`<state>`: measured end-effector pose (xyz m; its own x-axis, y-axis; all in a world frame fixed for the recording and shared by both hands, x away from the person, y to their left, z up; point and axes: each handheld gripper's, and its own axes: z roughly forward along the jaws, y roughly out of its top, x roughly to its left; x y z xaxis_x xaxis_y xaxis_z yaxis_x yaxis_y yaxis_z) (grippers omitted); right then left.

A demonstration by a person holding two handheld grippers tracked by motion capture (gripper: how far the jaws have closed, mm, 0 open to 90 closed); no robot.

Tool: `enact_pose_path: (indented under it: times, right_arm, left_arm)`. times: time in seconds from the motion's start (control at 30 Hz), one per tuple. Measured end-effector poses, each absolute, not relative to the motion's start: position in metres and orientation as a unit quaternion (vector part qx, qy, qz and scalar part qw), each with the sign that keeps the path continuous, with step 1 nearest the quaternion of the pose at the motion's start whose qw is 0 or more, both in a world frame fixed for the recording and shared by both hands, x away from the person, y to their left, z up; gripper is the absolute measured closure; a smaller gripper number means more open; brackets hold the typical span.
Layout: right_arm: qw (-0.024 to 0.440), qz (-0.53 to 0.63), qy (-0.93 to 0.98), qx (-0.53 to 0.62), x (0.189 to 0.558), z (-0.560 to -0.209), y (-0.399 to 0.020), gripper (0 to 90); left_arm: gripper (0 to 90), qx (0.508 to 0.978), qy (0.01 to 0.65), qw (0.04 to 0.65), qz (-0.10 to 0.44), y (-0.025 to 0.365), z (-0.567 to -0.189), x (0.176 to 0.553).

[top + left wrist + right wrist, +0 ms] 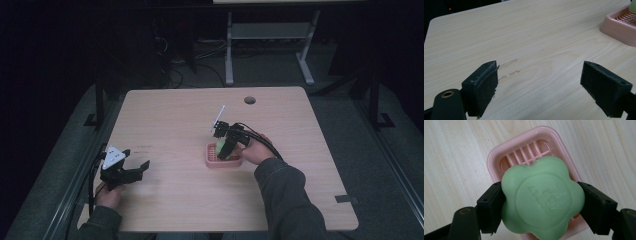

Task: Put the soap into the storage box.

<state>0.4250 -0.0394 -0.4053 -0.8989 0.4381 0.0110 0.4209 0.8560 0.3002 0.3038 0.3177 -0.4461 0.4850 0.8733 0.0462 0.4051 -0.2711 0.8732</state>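
Observation:
A green flower-shaped soap [541, 200] sits between the jaws of my right gripper [541, 206], which is shut on it just above a pink slatted soap dish [499, 160]. In the high view the right gripper [223, 148] points down over the dish [212, 161] at the table's middle, with the soap [220, 145] showing as a small green patch. My left gripper [134, 170] rests low near the table's left front, open with nothing between its pads [486, 83]. The dish's corner [619, 27] shows at the upper right of the left gripper view.
The light wooden table [180, 115] has a round cable hole [249, 100] near its far edge. A faint smudge [510, 68] marks the wood ahead of the left gripper. Another table's metal legs [229, 47] stand on the dark floor beyond.

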Motion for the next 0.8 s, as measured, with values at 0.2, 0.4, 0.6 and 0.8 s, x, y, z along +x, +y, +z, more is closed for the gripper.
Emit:
enact_pose_path:
  times: [0.2,0.4,0.6,0.8]
  right_arm:
    - [0.029,0.148,0.963,0.221,0.4254,-0.4072,-0.0366,25.9]
    - [0.028,0.147,0.963,0.224,0.4261,-0.4085,-0.0366,25.9]
    - [0.029,0.148,0.963,0.224,0.4267,-0.4103,-0.0346,25.9]
    - [0.029,0.145,0.963,0.225,0.4273,-0.4104,-0.0353,25.8]
  left_arm:
    - [14.0,0.748,0.427,0.427,0.274,0.3178,-0.446,0.3036]
    - [14.0,0.748,0.428,0.426,0.274,0.3179,-0.446,0.3038]
    - [14.0,0.749,0.428,0.425,0.274,0.3181,-0.446,0.3038]
    - [14.0,0.748,0.429,0.426,0.275,0.3183,-0.4458,0.3037]
